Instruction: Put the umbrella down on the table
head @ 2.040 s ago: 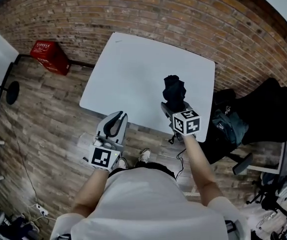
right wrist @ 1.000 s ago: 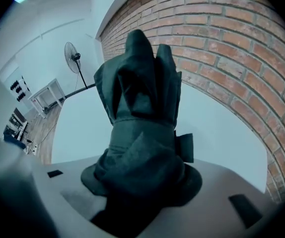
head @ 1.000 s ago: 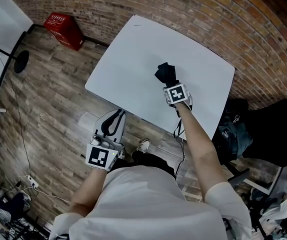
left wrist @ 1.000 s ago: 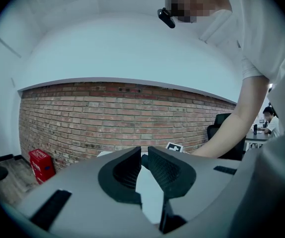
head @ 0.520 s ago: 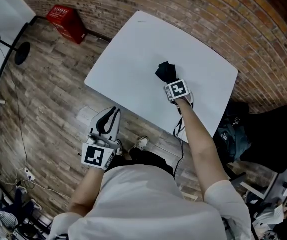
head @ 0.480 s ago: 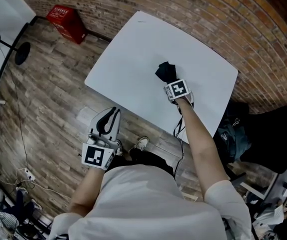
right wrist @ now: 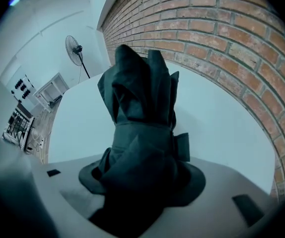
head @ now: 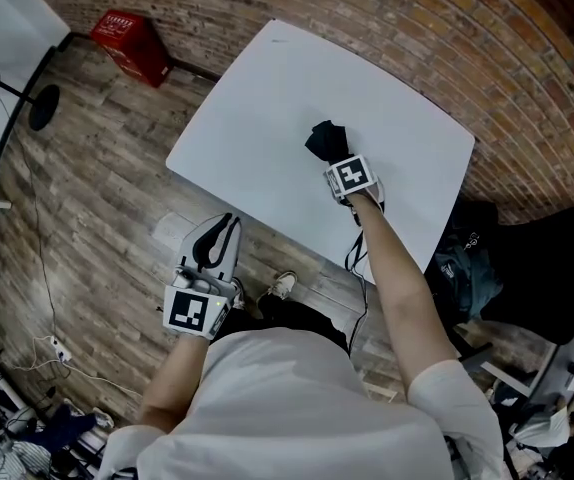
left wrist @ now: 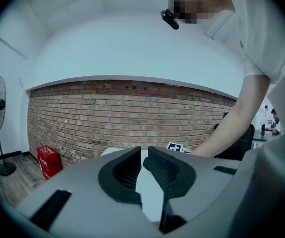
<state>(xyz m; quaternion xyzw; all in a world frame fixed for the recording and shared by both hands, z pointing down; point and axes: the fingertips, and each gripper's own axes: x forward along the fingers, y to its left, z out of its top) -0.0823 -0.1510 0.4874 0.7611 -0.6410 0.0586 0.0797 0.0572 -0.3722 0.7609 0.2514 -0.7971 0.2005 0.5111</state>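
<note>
- The right gripper [right wrist: 142,180], angled down over the white table [head: 257,118], has just been opening its jaws. The folded black umbrella [right wrist: 142,98] sits between them, its fabric apparently pressing both pads.
- The umbrella is near the table's middle, so the set-down looks nearly done, with full release and withdrawal left.
- The left gripper [left wrist: 142,157] hangs off the table's near edge, jaws nearly together on nothing.
- No brand is legible, and the white print on the red crate [head: 127,43] is too small to read.
</note>
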